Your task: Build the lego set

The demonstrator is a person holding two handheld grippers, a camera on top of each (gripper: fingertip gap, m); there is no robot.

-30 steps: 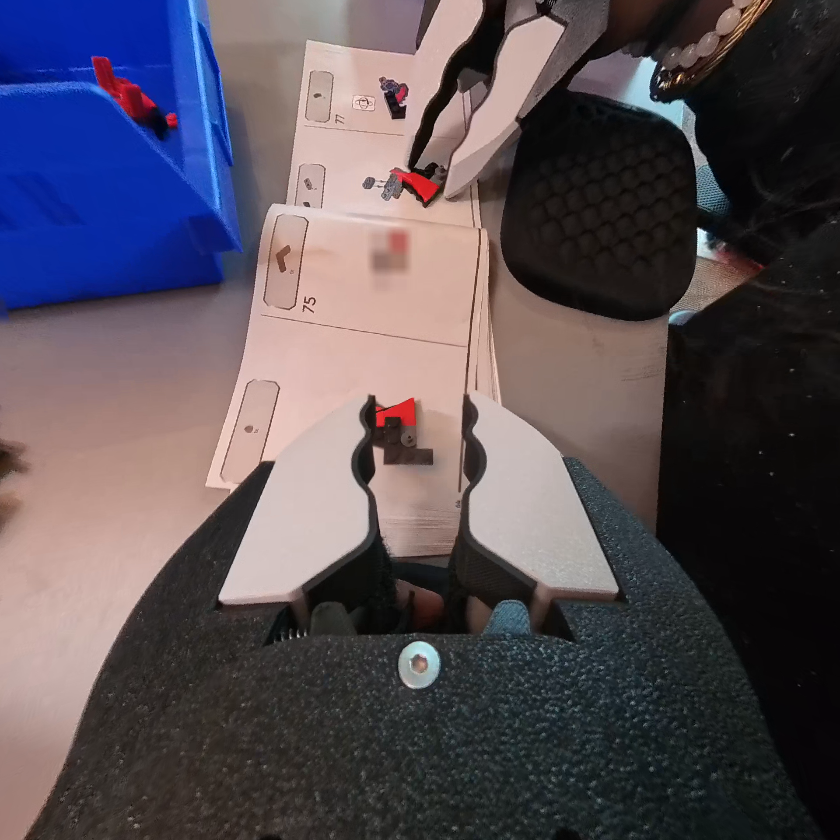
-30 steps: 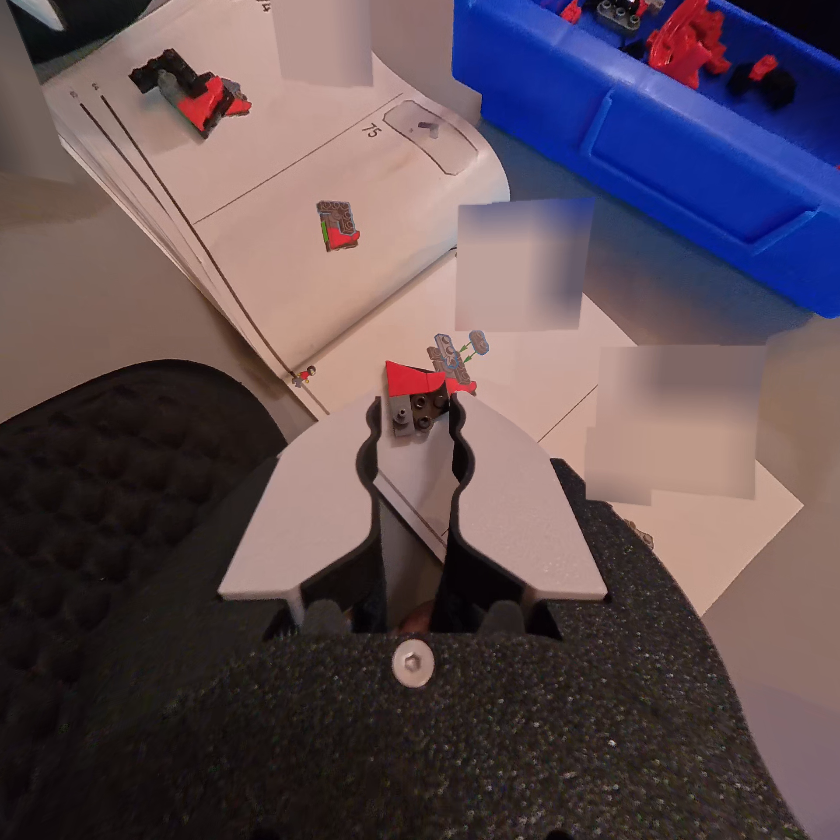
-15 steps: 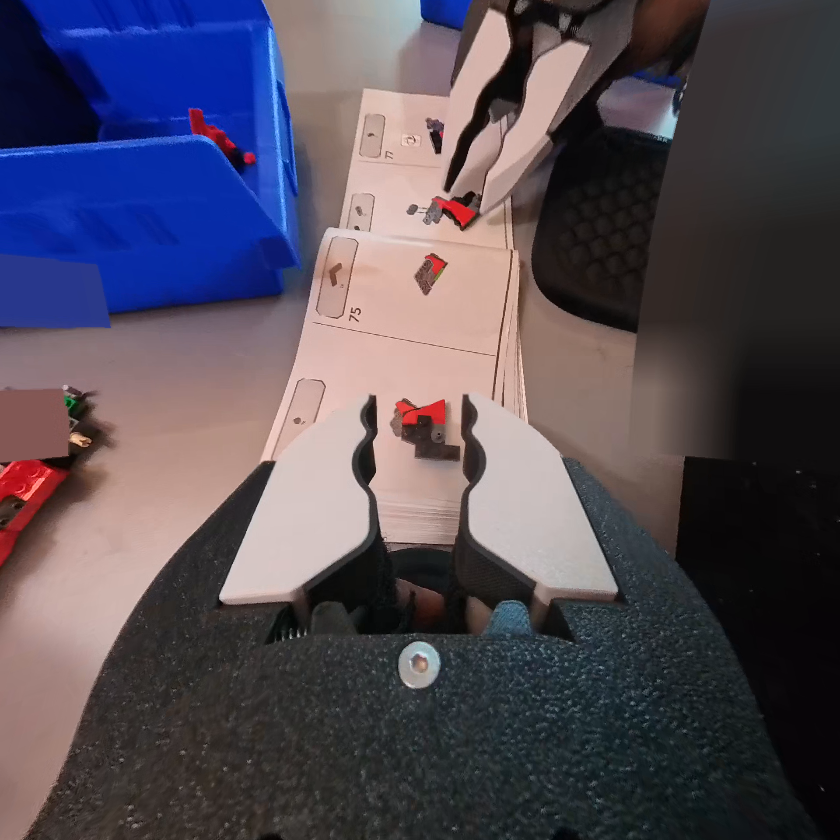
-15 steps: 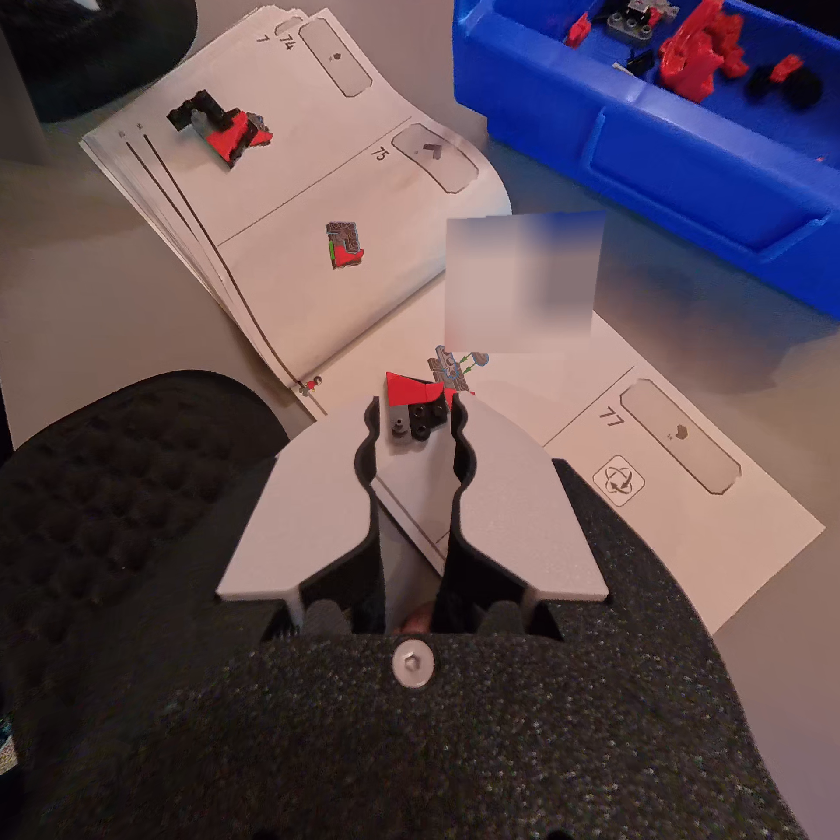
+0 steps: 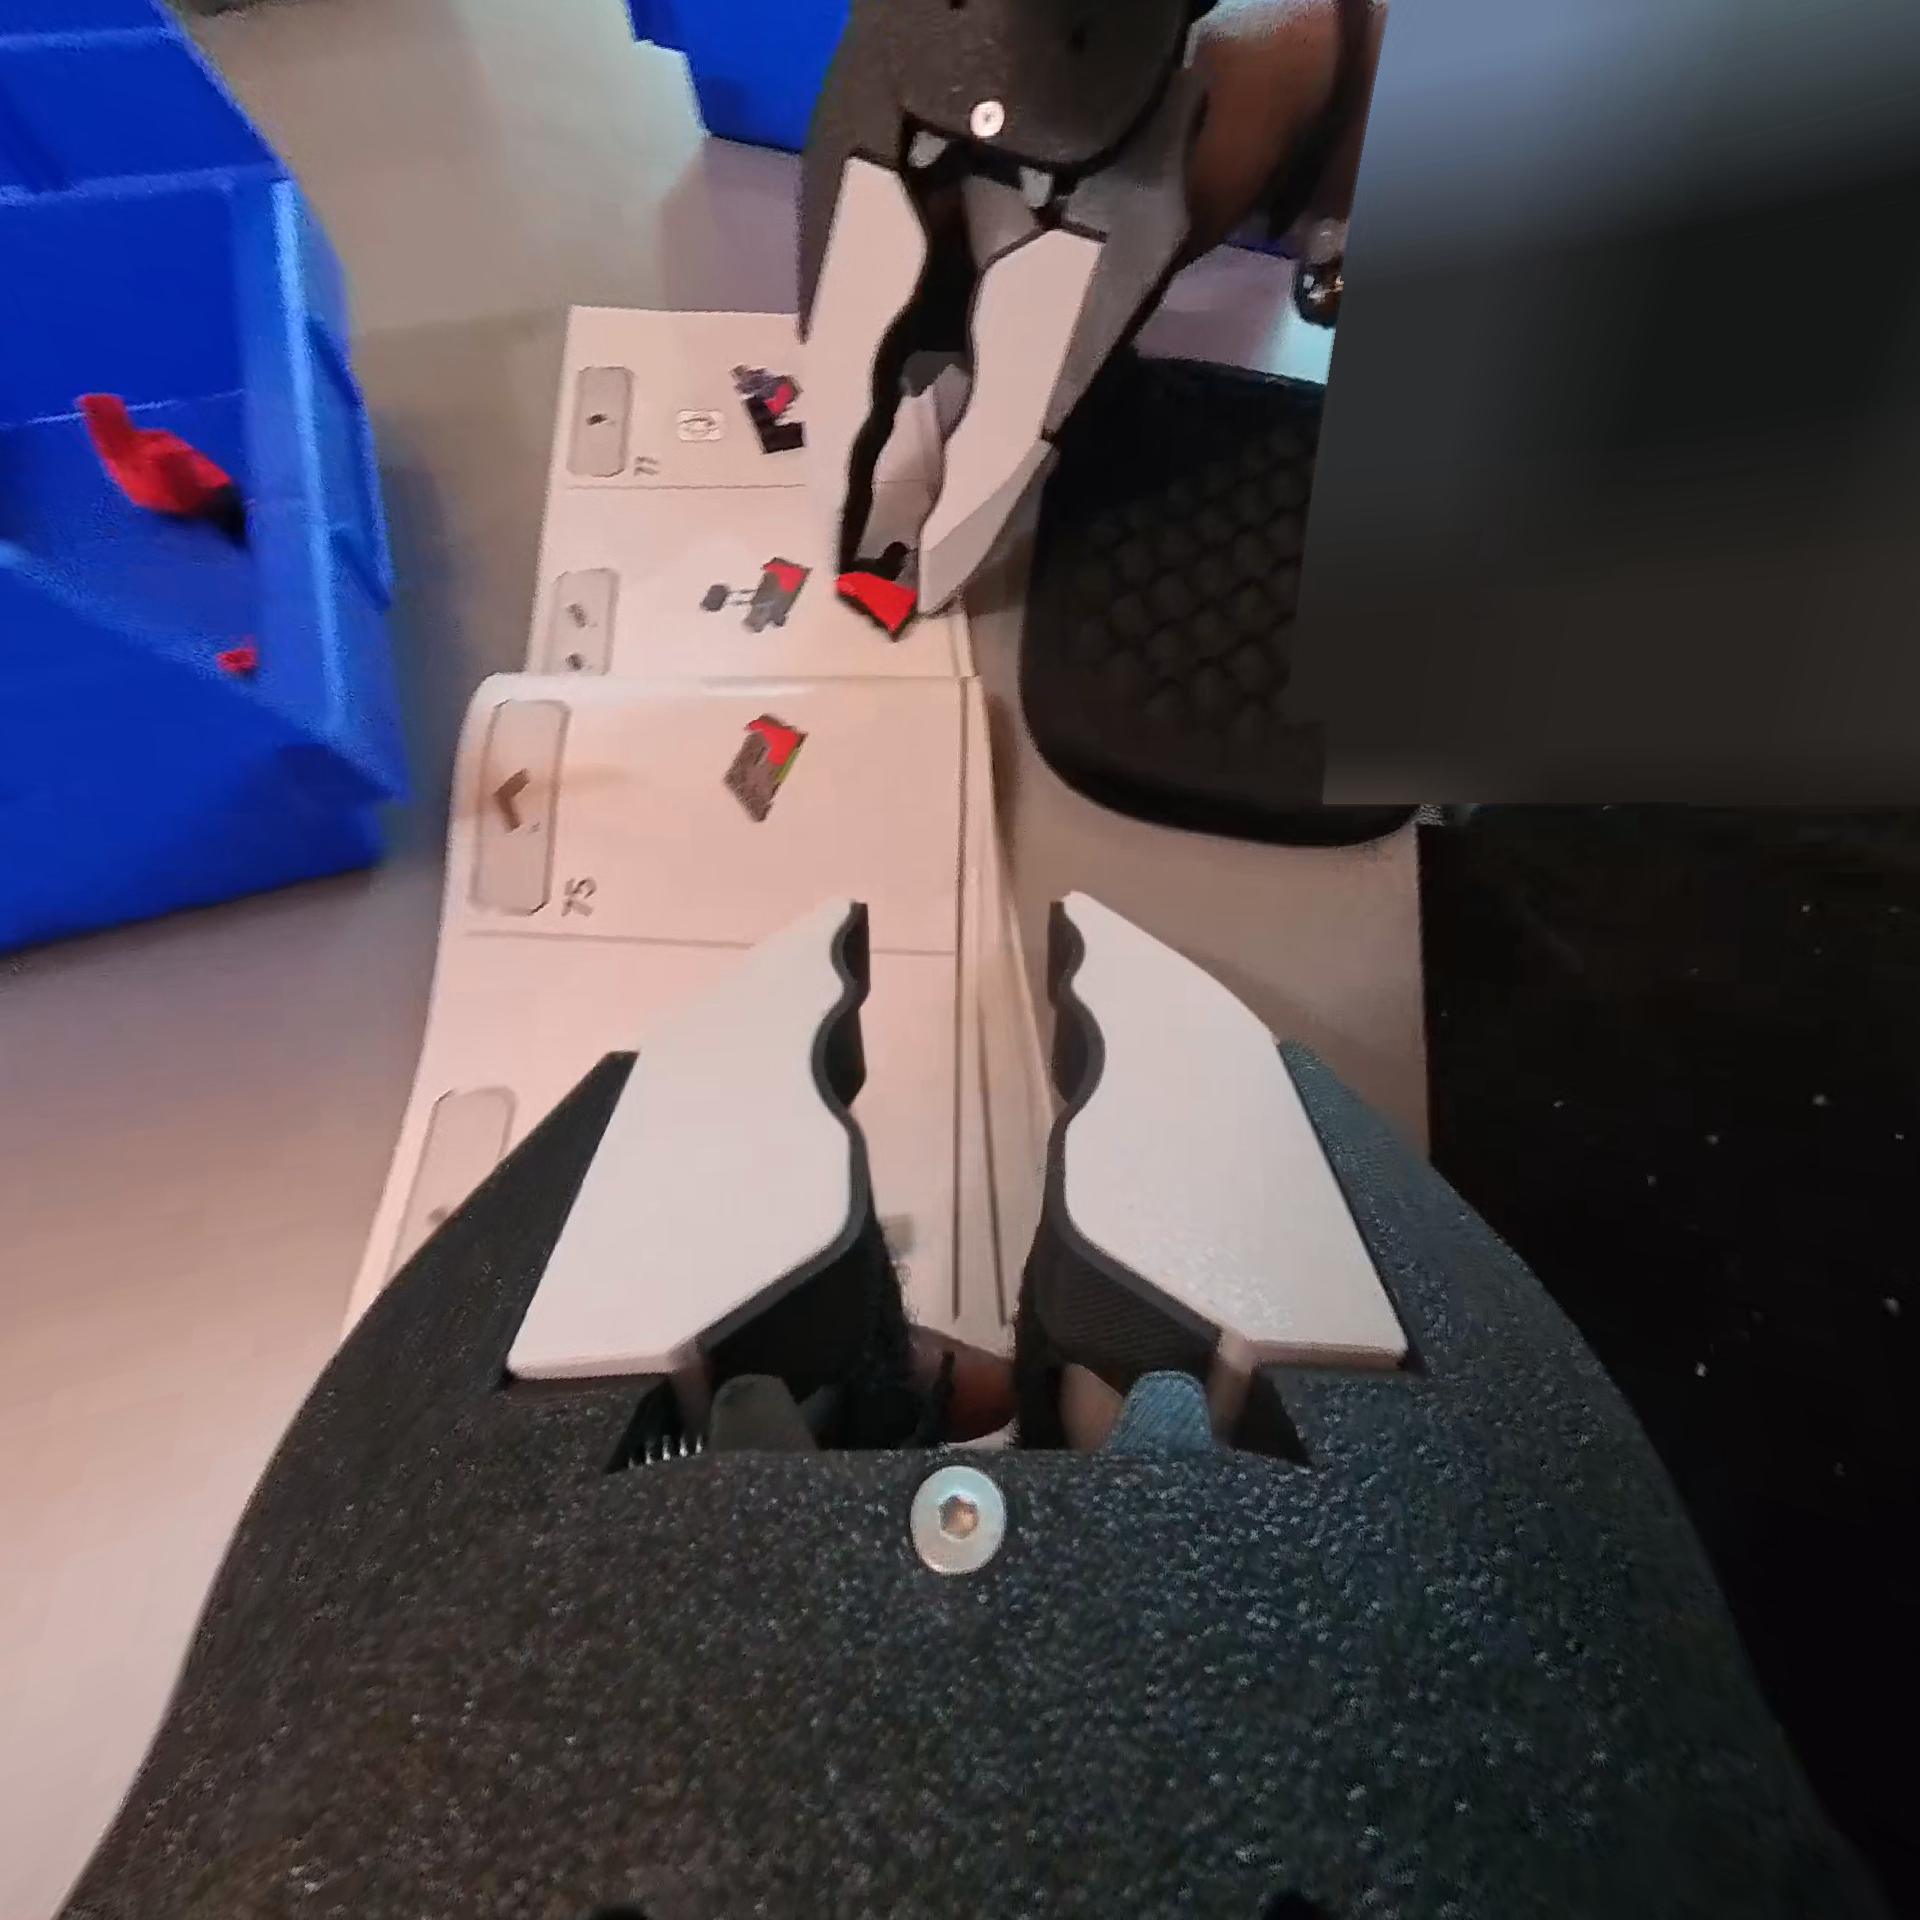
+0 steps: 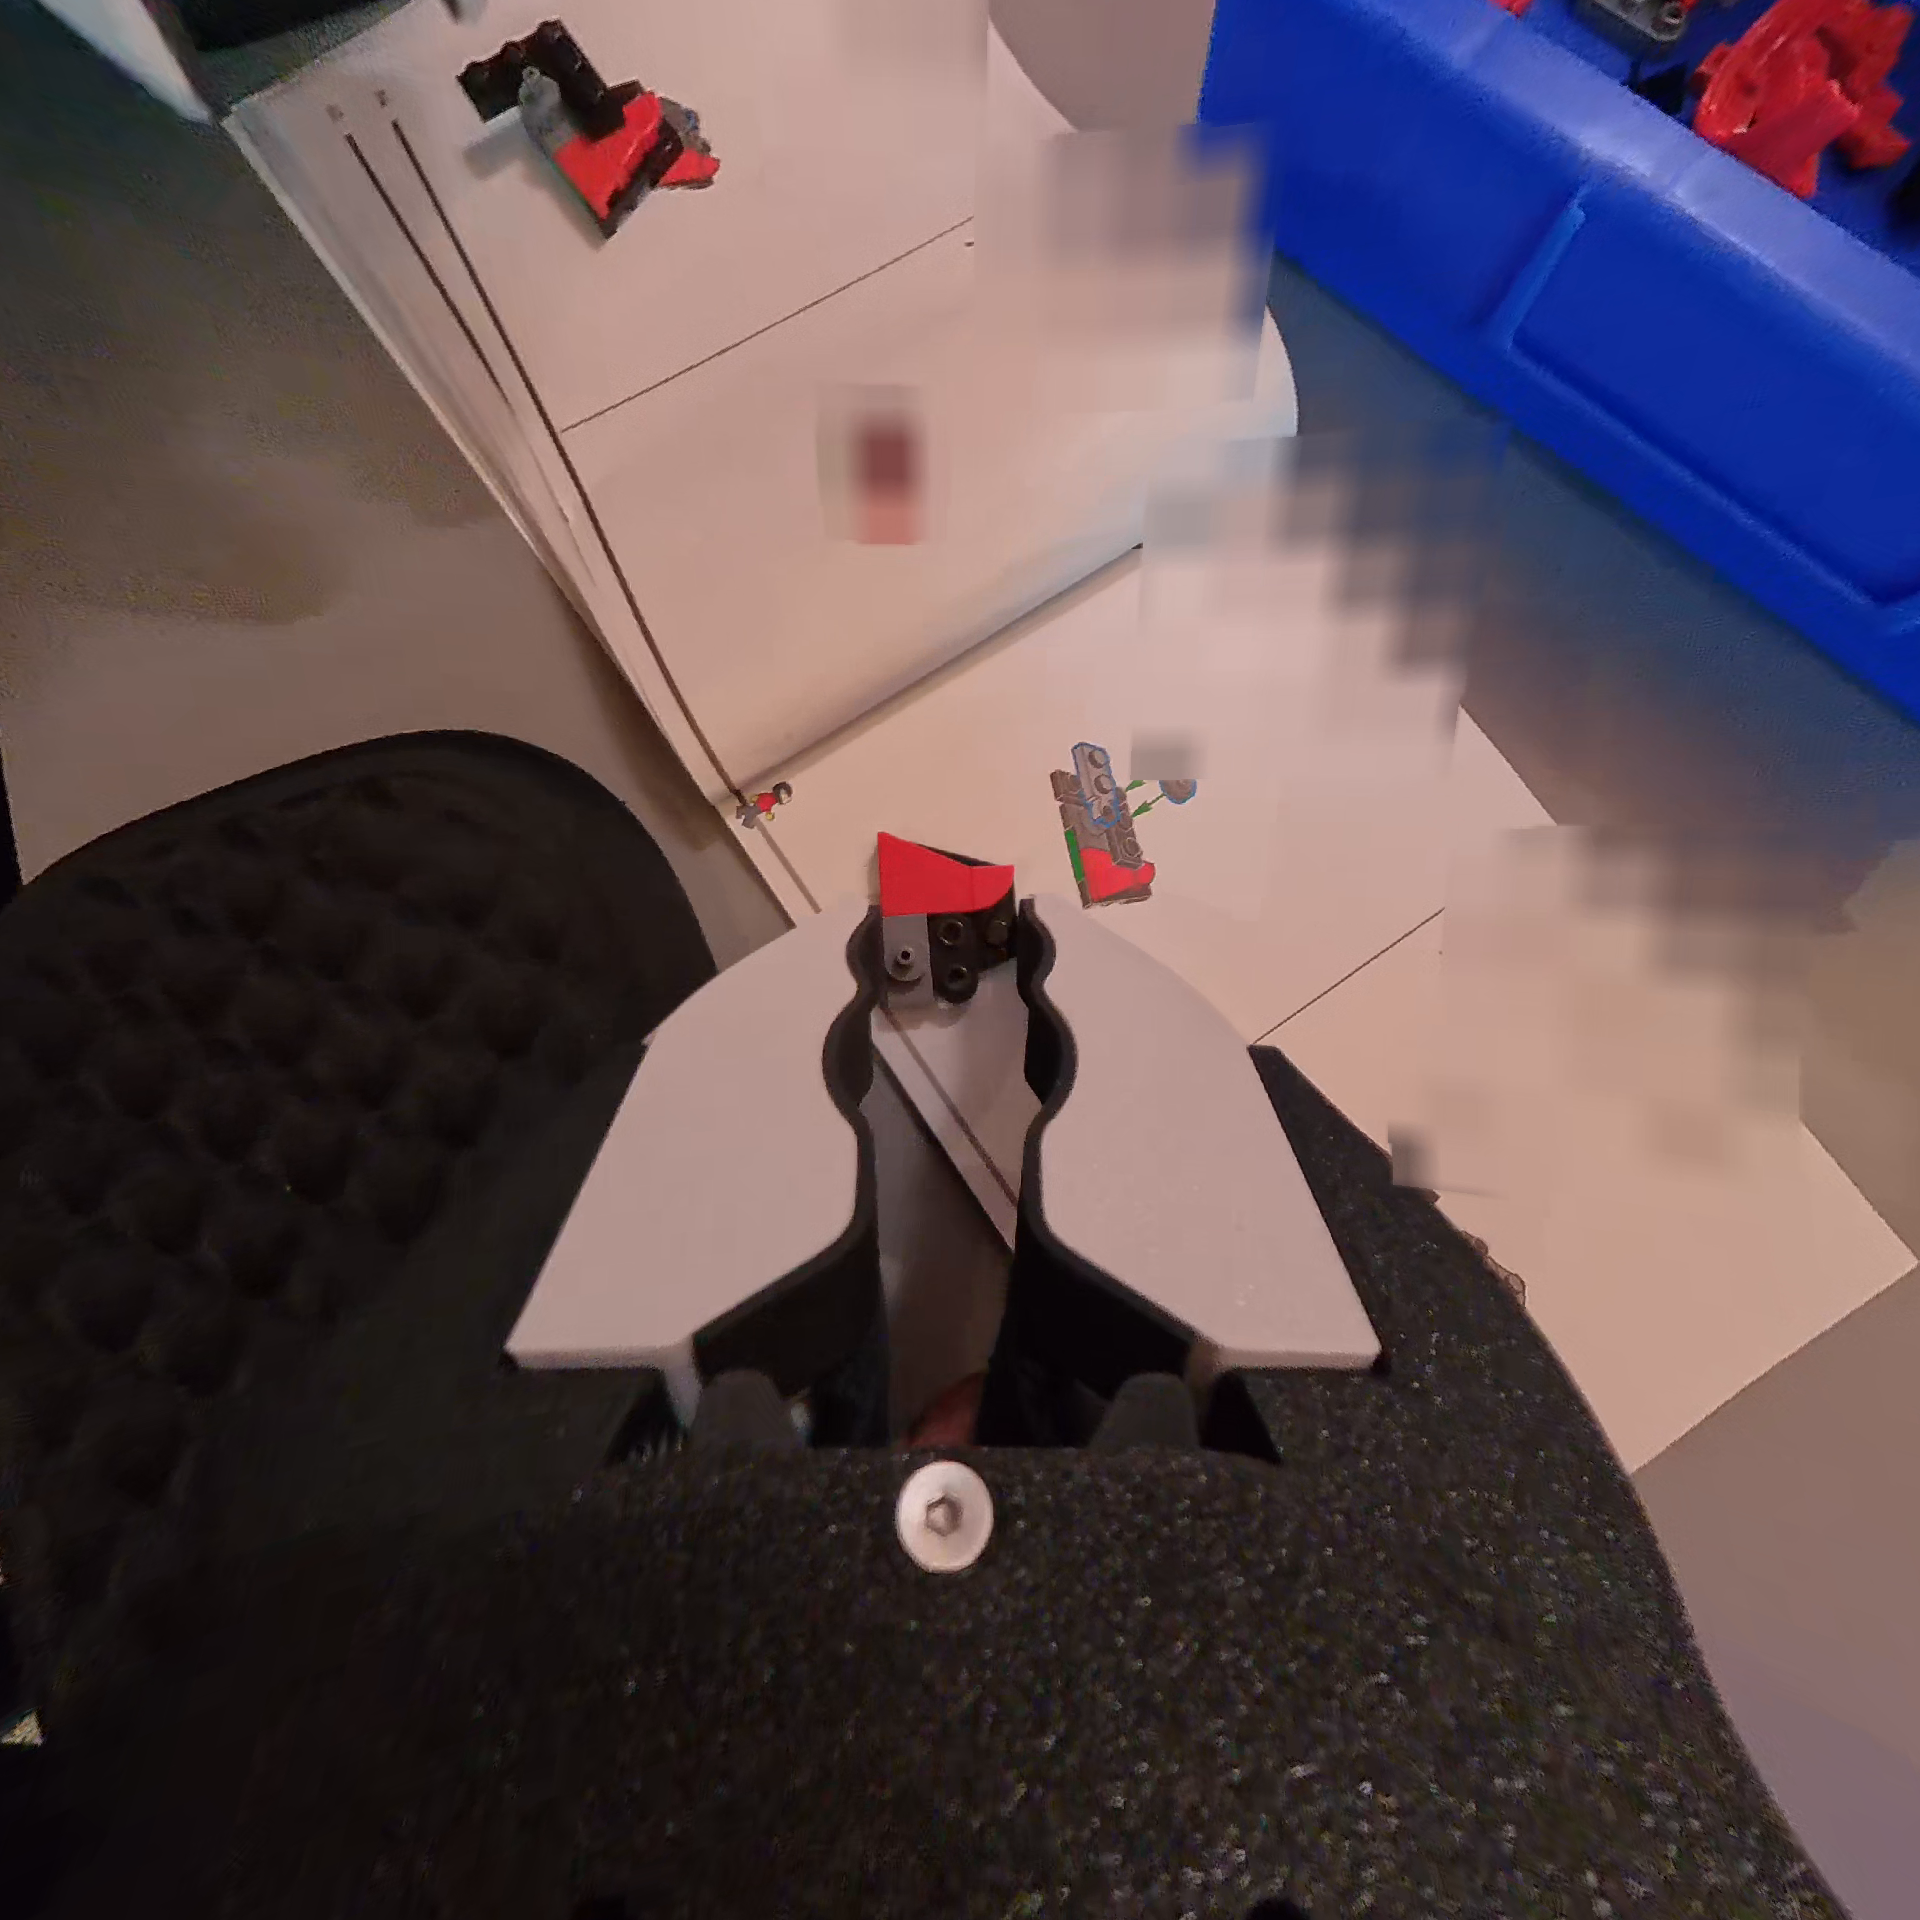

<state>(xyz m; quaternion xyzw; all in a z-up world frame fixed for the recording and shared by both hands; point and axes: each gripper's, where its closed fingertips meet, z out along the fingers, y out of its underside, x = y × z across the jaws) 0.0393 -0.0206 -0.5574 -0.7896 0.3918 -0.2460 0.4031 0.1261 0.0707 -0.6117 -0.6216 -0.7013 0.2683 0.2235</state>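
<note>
Altogether, two hand-held grippers appeared, one per wrist view. At the centre of the right wrist view, the right gripper (image 6: pixel 940 940) pinched a small lego assembly (image 6: pixel 940 904) of red, grey and black pieces between its fingertips, just above an open instruction booklet (image 6: pixel 790 343). The same gripper showed at the upper centre of the left wrist view, tips down over the booklet's far page with the red piece at its tip.

The left gripper (image 5: pixel 956 935) sat low in the centre of its own view, its two grey fingers parted with nothing between them, above the booklet's near pages.

A second lego assembly (image 6: pixel 592 125), black, grey and red, lay on the booklet at the upper left of the right wrist view.

The pages carried printed step numbers and part diagrams; several patches were blurred.

One blue bin (image 6: pixel 1662 291) at the upper right held red and black pieces. One black foam pad (image 6: pixel 312 1039) lay at the left on the grey table (image 6: pixel 208 468).
</note>
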